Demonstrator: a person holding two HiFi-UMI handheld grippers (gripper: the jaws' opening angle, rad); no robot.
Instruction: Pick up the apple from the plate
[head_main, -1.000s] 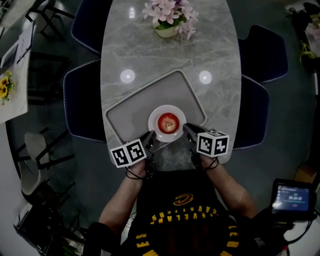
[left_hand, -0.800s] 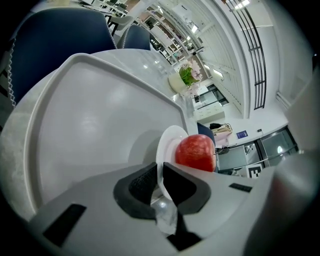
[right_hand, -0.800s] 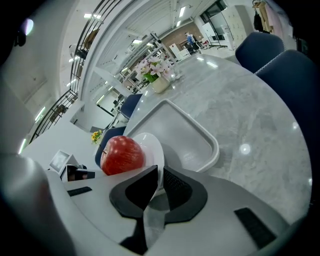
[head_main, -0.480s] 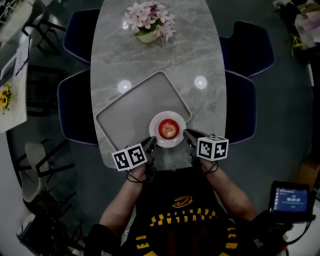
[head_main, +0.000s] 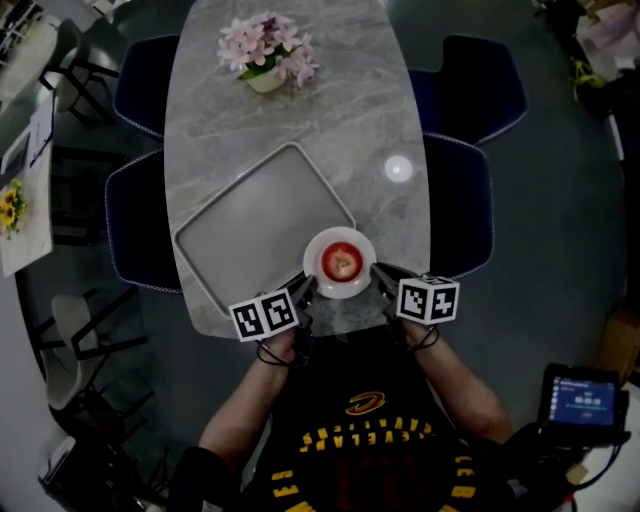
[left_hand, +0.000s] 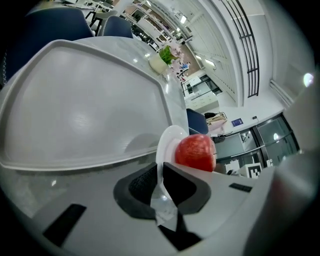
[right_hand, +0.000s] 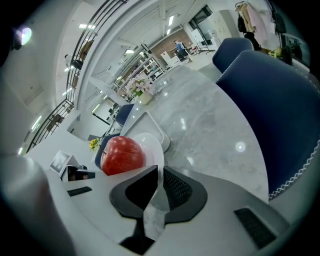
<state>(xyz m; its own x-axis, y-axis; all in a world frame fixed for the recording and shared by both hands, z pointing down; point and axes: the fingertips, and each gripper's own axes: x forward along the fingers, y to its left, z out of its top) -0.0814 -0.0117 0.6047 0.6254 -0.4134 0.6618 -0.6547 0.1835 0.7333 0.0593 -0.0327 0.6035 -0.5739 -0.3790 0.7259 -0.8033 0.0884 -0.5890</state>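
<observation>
Left gripper (head_main: 305, 292) and right gripper (head_main: 381, 276) each clamp the plate (head_main: 340, 233) rim from opposite sides, likely keeping it level so the apple (head_main: 343, 262) sits steady.

Dim, vignetted head view; ceiling-light glare spots the table (head_main: 330, 140); gripper views fisheye-warped.

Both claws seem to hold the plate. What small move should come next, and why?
Probably open the right claw off the plate rim and bring it toward the apple. It and the left claw are both shut on opposite edges of the plate, so neither is free to take the apple sitting in the middle.
</observation>
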